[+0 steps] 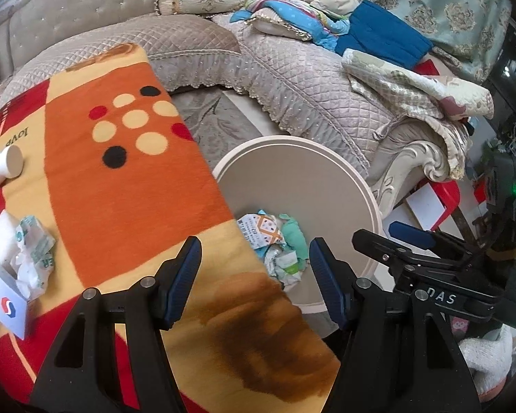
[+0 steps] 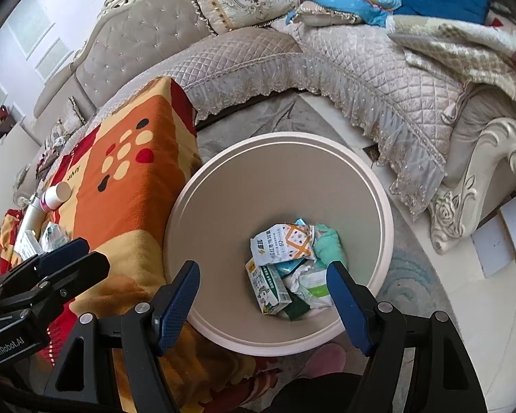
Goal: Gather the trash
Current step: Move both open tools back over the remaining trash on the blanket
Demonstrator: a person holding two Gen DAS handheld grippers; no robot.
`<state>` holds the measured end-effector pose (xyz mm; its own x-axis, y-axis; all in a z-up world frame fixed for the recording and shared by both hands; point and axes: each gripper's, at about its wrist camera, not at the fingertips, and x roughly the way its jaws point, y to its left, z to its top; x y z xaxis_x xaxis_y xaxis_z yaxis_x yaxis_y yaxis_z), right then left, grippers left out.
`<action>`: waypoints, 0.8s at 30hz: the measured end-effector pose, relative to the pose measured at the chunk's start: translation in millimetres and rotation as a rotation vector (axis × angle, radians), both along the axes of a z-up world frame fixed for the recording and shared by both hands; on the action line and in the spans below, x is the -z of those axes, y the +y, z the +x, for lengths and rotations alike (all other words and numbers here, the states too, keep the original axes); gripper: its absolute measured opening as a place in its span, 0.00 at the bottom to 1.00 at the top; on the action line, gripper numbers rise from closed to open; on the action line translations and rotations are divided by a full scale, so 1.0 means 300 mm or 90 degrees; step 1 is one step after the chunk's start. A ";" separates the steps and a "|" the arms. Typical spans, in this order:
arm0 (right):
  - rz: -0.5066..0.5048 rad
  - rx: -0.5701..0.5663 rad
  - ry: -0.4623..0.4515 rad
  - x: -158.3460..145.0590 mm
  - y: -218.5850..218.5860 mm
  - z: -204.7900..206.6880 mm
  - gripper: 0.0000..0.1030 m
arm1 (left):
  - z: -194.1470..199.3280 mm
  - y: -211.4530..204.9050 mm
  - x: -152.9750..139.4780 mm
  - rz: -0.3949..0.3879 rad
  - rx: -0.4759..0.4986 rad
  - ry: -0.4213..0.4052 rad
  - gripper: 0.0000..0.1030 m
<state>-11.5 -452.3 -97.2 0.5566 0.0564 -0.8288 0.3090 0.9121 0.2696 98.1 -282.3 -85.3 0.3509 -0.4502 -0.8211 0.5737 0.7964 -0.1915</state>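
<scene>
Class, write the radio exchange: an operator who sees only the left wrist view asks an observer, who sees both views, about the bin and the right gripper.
Operator: I see crumpled wrappers in the bin. Is there anything else inside?
Observer: Yes. A green-and-white carton lies at the bin's near side, which the blanket edge hides from you.
Operator: I only see the right gripper from the side. Is it holding anything?
Observer: No. Its jaws are wide apart and empty, above the trash in the bin.
</scene>
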 end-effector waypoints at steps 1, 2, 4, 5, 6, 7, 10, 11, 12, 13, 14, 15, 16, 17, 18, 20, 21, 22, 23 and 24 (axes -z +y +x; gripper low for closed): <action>-0.001 -0.001 -0.002 -0.002 0.005 -0.001 0.72 | 0.000 0.002 0.000 0.000 -0.003 0.000 0.62; -0.002 -0.001 -0.003 -0.004 0.009 -0.001 0.72 | 0.001 0.009 0.000 0.002 -0.009 -0.002 0.62; -0.006 -0.002 -0.005 -0.009 0.018 0.000 0.72 | 0.001 0.020 -0.001 0.006 -0.020 -0.006 0.62; -0.011 -0.003 -0.006 -0.012 0.026 0.002 0.72 | 0.001 0.025 -0.002 0.007 -0.023 -0.007 0.62; -0.015 -0.004 -0.006 -0.015 0.031 0.002 0.72 | 0.002 0.033 -0.003 0.005 -0.028 -0.008 0.62; -0.020 -0.005 -0.008 -0.019 0.037 0.003 0.72 | 0.003 0.040 -0.004 0.004 -0.032 -0.009 0.62; -0.034 -0.007 -0.015 -0.034 0.055 0.003 0.72 | 0.005 0.074 -0.014 -0.002 -0.051 -0.012 0.62; -0.040 -0.005 -0.018 -0.041 0.061 0.002 0.72 | 0.005 0.081 -0.017 -0.002 -0.055 -0.014 0.62; -0.048 -0.004 -0.022 -0.050 0.068 0.001 0.72 | 0.004 0.096 -0.023 -0.002 -0.062 -0.019 0.62; -0.052 -0.003 -0.025 -0.056 0.073 0.001 0.72 | 0.004 0.105 -0.026 -0.001 -0.064 -0.022 0.62; -0.057 -0.002 -0.030 -0.064 0.080 0.000 0.72 | 0.000 0.119 -0.031 0.000 -0.068 -0.027 0.62; -0.062 -0.001 -0.033 -0.071 0.084 -0.001 0.72 | -0.003 0.128 -0.034 0.002 -0.071 -0.031 0.62; -0.069 0.000 -0.039 -0.080 0.092 -0.002 0.72 | -0.006 0.139 -0.036 0.003 -0.076 -0.036 0.62; -0.076 0.000 -0.043 -0.088 0.100 -0.004 0.72 | -0.010 0.154 -0.039 0.004 -0.082 -0.041 0.62; -0.081 -0.001 -0.050 -0.099 0.111 -0.005 0.72 | -0.015 0.172 -0.043 0.006 -0.088 -0.046 0.62; -0.083 -0.007 -0.061 -0.115 0.133 -0.006 0.72 | -0.019 0.196 -0.047 0.009 -0.097 -0.052 0.62; -0.085 -0.011 -0.068 -0.126 0.147 -0.006 0.72 | -0.023 0.217 -0.050 0.010 -0.103 -0.055 0.62; -0.089 -0.014 -0.074 -0.136 0.160 -0.006 0.72 | -0.025 0.231 -0.051 0.010 -0.106 -0.056 0.62; -0.094 -0.018 -0.080 -0.146 0.176 -0.006 0.72 | -0.029 0.256 -0.054 0.010 -0.114 -0.057 0.62; -0.100 -0.022 -0.083 -0.153 0.190 -0.003 0.72 | -0.032 0.273 -0.055 0.010 -0.118 -0.057 0.62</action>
